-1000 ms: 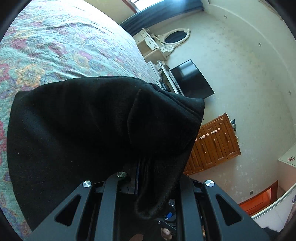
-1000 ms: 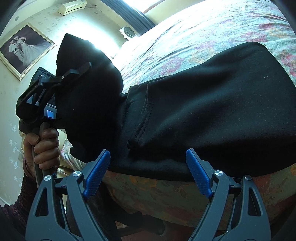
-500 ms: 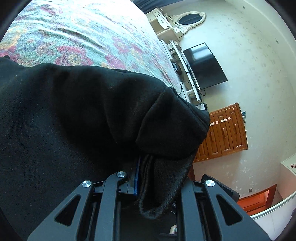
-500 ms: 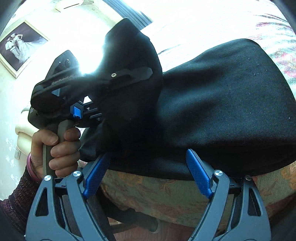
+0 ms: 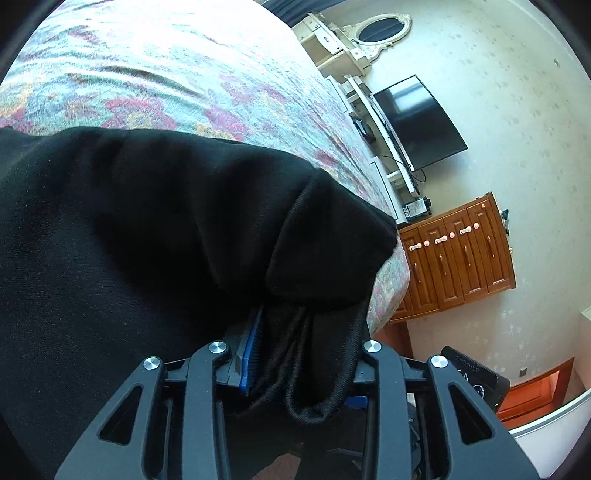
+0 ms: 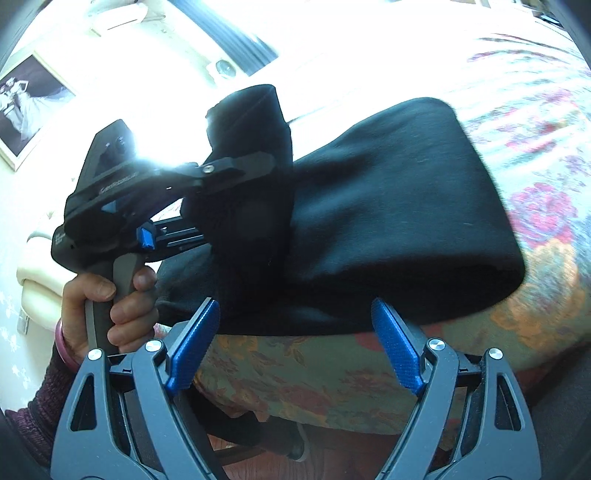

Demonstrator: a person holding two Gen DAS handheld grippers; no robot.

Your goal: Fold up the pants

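Note:
Black pants (image 5: 129, 240) lie on a floral bedspread (image 5: 166, 74) at the bed's near edge. My left gripper (image 5: 295, 354) is shut on a bunched end of the pants, which drapes over its fingers and hides the fingertips. In the right wrist view the left gripper (image 6: 255, 177) holds that end lifted above the rest of the pants (image 6: 399, 221), which are folded over on the bed. My right gripper (image 6: 295, 347) is open and empty, just short of the pants' near edge at the bed's side.
The bedspread (image 6: 535, 110) stretches away behind the pants. A wall TV (image 5: 417, 122), a white dresser with an oval mirror (image 5: 369, 33) and a wooden cabinet (image 5: 461, 258) stand beyond the bed. A framed picture (image 6: 26, 99) hangs at left.
My left gripper has carried the held end of the pants over the rest of the pants towards the right. The right gripper has stayed open and nearly still.

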